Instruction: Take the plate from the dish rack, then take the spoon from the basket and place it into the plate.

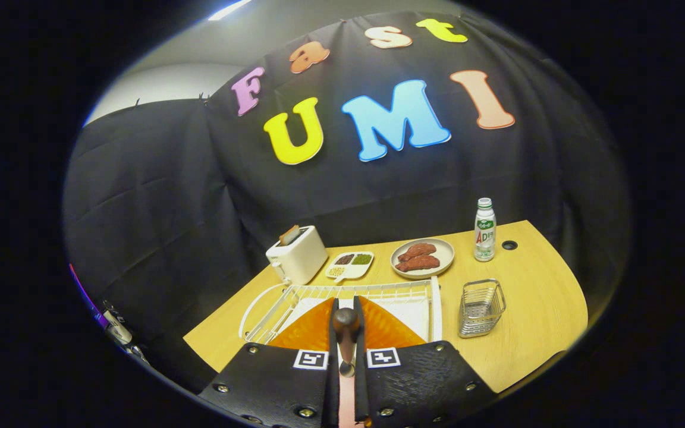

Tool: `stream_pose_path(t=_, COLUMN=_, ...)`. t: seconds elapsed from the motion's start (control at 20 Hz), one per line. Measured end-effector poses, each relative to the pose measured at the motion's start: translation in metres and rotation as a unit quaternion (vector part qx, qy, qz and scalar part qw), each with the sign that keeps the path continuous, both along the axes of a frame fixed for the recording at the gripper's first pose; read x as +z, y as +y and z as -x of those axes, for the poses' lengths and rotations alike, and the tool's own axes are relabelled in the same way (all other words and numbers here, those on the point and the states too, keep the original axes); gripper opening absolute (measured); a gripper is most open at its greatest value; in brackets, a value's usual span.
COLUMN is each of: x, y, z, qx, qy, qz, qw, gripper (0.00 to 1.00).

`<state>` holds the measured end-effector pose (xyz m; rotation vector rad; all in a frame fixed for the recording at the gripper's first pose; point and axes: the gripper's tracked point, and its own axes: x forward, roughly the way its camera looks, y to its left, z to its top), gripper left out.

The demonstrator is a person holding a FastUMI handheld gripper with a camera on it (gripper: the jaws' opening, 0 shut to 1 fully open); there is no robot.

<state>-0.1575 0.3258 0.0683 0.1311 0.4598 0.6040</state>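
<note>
Claw (346, 333) clamps spoon (346, 339) above orange plate (387, 330) in dish rack (434, 303)

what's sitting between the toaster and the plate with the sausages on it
In the gripper view, a small divided dish of grains or beans lies between the toaster and the sausage plate.

Dish rack (431, 297) rim ahead; basket (481, 308) beside.

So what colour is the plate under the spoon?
Orange plate, seen in the gripper view, beneath the spoon held by the hand-held gripper.
</note>
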Motion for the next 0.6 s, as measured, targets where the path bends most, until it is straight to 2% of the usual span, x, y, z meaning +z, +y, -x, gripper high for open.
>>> stream_pose_path(t=0.3, x=-0.040, y=0.027, z=0.040, qx=0.052, qy=0.012, qz=0.044, qw=0.998, gripper=0.09)
stream_pose_path(t=0.6, x=-0.074, y=0.038, z=0.060, qx=0.074, qy=0.021, qz=0.077, qw=0.994, gripper=0.09)
